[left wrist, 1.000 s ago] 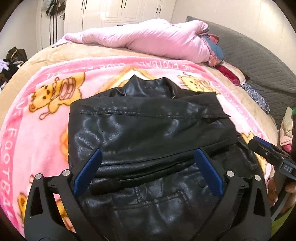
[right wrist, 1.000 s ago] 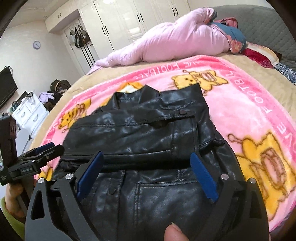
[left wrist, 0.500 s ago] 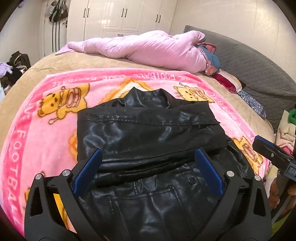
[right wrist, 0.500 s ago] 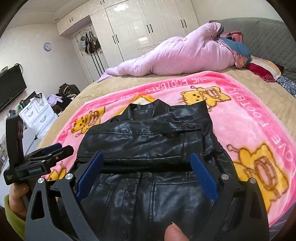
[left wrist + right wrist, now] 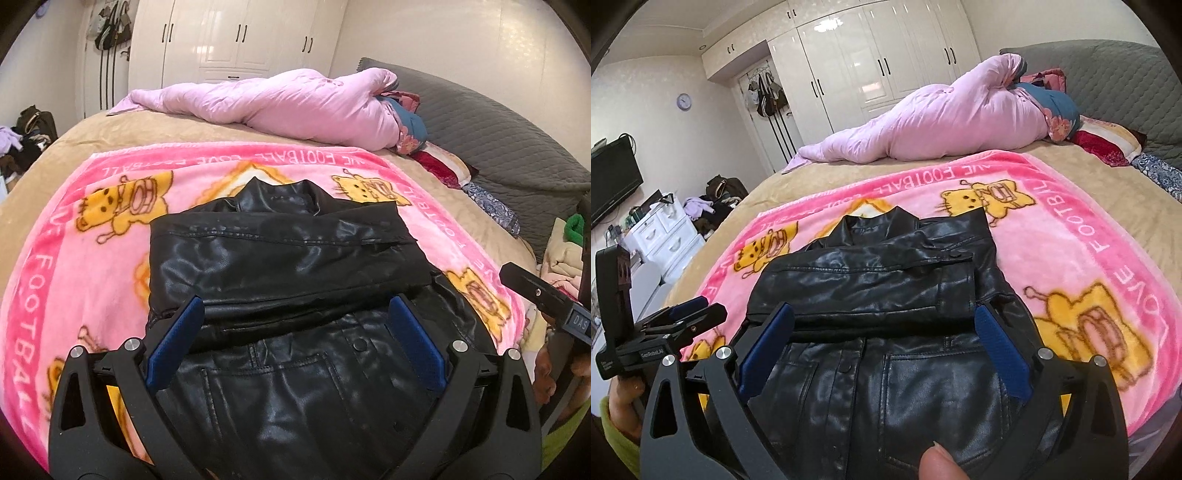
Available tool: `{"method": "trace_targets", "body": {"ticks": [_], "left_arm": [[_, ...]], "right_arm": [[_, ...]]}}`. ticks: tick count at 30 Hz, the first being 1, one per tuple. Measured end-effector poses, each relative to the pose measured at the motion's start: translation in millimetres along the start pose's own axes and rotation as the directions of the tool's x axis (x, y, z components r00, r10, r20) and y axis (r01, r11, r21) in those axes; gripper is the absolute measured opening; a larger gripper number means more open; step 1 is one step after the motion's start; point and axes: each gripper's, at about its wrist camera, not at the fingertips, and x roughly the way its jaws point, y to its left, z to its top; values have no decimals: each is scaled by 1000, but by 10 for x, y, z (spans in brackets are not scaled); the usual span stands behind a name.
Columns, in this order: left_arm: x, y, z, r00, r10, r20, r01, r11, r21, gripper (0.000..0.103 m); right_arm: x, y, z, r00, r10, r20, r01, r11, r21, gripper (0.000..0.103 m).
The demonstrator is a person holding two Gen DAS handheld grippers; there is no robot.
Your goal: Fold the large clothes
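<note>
A black leather jacket (image 5: 288, 266) (image 5: 886, 280) lies front up on a pink cartoon blanket (image 5: 74, 236) (image 5: 1071, 236), collar at the far end, both sleeves folded across the chest. My left gripper (image 5: 293, 310) hovers open above the jacket's lower half, nothing between its blue pads. My right gripper (image 5: 882, 317) is also open and empty over the same hem area. The left gripper appears at the left edge of the right wrist view (image 5: 687, 314); the right gripper shows at the right edge of the left wrist view (image 5: 532, 291).
A rolled pink duvet (image 5: 280, 103) (image 5: 938, 122) lies across the far side of the bed. Pillows (image 5: 1108, 144) and a grey headboard (image 5: 498, 140) are to the right. White wardrobes (image 5: 886, 55), a white drawer unit (image 5: 661, 232) and a TV (image 5: 609, 184) stand beyond.
Both grippers have pulled back and risen away from the jacket, so more of the bed and room shows. The jacket has not moved.
</note>
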Motion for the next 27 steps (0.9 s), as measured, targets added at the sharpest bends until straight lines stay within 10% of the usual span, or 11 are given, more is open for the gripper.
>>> {"method": "trace_targets", "body": {"ticks": [27], "left_arm": [[-354, -320, -356, 999, -45, 19, 45, 999, 23, 94]], "right_arm": [[-373, 117, -234, 1000, 16, 7, -16, 995, -103, 99]]}}
